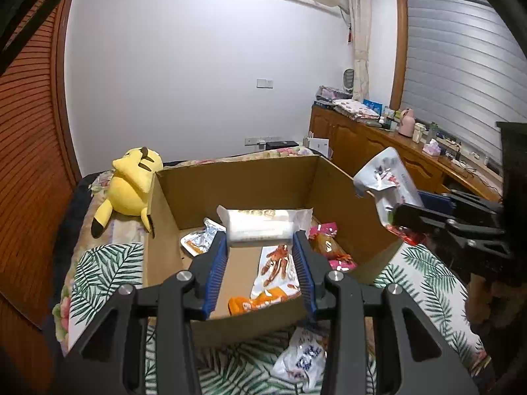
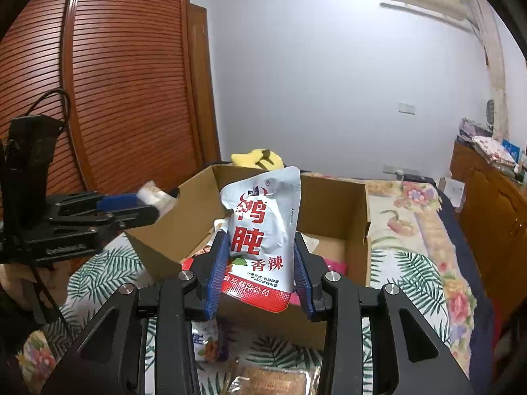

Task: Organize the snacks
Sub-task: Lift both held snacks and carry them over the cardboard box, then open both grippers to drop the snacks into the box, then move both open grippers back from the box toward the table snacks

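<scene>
My right tongs [image 2: 260, 263] pinch a white pouch [image 2: 262, 227] by its lower sides, and my left tongs [image 1: 260, 250] clamp a clear-wrapped packet [image 1: 263, 225] by its ends. Both hang over the cardboard box [image 1: 237, 177] beyond. They look light, soft and slick, so I judge flat edges the safest hold.

Leaf-print bed [image 1: 108, 263]: cardboard box [image 1: 237, 177], plush toy [image 1: 131, 184] (yellow), loose packets [image 1: 303, 355].

Each tool [image 1: 260, 247] is black plastic with ribbed blue pads [image 1: 217, 263] and silver screws [image 1: 334, 276].
</scene>
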Available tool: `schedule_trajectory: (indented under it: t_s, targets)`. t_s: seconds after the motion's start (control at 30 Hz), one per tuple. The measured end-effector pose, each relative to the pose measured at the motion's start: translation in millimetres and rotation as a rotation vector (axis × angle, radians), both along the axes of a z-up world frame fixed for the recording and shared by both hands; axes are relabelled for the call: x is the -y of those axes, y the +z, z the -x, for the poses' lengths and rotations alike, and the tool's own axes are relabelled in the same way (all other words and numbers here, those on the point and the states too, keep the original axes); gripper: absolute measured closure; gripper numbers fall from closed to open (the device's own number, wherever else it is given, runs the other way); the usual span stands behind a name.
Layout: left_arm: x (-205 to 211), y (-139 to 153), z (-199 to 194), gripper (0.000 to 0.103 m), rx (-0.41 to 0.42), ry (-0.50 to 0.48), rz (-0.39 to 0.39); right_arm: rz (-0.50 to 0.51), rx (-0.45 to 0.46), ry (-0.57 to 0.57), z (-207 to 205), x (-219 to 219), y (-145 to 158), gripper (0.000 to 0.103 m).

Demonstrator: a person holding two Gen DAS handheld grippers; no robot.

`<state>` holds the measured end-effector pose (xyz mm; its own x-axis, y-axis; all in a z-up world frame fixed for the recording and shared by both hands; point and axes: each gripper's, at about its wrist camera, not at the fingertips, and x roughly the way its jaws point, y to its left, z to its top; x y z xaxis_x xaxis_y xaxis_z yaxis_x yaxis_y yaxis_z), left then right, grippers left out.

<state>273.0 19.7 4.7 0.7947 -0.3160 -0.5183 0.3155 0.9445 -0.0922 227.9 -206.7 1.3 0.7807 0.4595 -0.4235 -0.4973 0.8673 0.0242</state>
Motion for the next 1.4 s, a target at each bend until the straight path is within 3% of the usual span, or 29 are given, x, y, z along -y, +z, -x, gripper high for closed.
schedule_trajectory:
  t_s: [0.37, 0.7, 1.13, 1.17, 1.23, 1.4]
  targets:
    - [18.6, -33.9, -33.7, 0.065, -0.075, 0.020, -0.016, 0.060, -0.036, -0.014, -26.5, -10.4, -14.2, 0.066]
    - [16.0, -49.7, -46.7, 0.064, -0.129, 0.067, -0.010, 0.013, -0.145, -0.019, -52.7, -16.3, -37.2, 0.066]
    - [16.9, -51.3, -49.3, 0.061, -0.131, 0.072, -0.021, 0.047, -0.172, -0.050, -62.9, -21.3, -48.6, 0.067]
    - [17.0, -51.2, -49.4, 0.060, -0.133, 0.071, -0.022, 0.053, -0.170, -0.052, -62.6, -21.6, -48.3, 0.067]
    - [16.0, -50.4, -49.4, 0.045, -0.131, 0.079, -0.028, 0.058, -0.170, -0.056, -61.6, -21.7, -47.9, 0.067]
    - [15.4, -44.1, -42.1, 0.043, -0.124, 0.074, -0.035, 0.043, -0.159, -0.064, -48.4, -18.9, -40.9, 0.067]
